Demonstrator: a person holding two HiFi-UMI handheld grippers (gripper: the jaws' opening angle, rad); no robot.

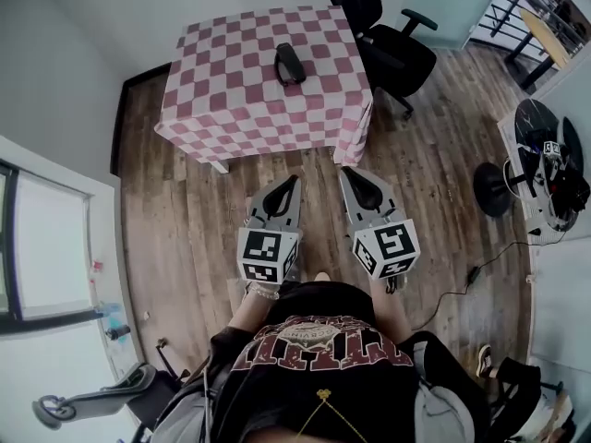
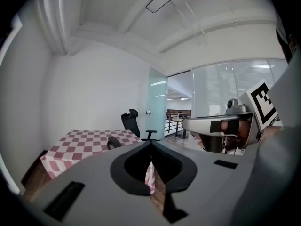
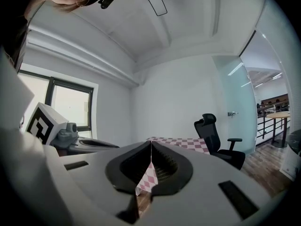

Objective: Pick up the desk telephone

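**Both grippers clenched and empty, telephone lying on the tabletop**

We see the desk telephone (image 1: 289,63), a black set, lying near the middle of the tabletop (image 1: 231,90). A pink-and-white checked cloth (image 1: 199,127) covers the tabletop and hangs over its edges. The telephone lies well apart from both grippers. A black office chair (image 1: 392,49) stands on the far side of the tabletop, towards its right corner.

We hold the two grippers side by side over the wooden floor (image 1: 185,220), on the near side of the tabletop, and both point towards it. In the head view their tips sit just short of the cloth's hanging near edge.

The left gripper (image 1: 295,181) has its jaws pressed together at the tips. In the left gripper view only a thin slit shows behind the tips, with cloth and floor seen through it, and the jaws grasp nothing. That view also shows the telephone as a dark shape on the cloth, well ahead of the jaws, with the chair behind it.

The right gripper (image 1: 343,171) is clenched in the same way, its tips meeting and empty. Through its slit we make out a strip of the checked cloth.
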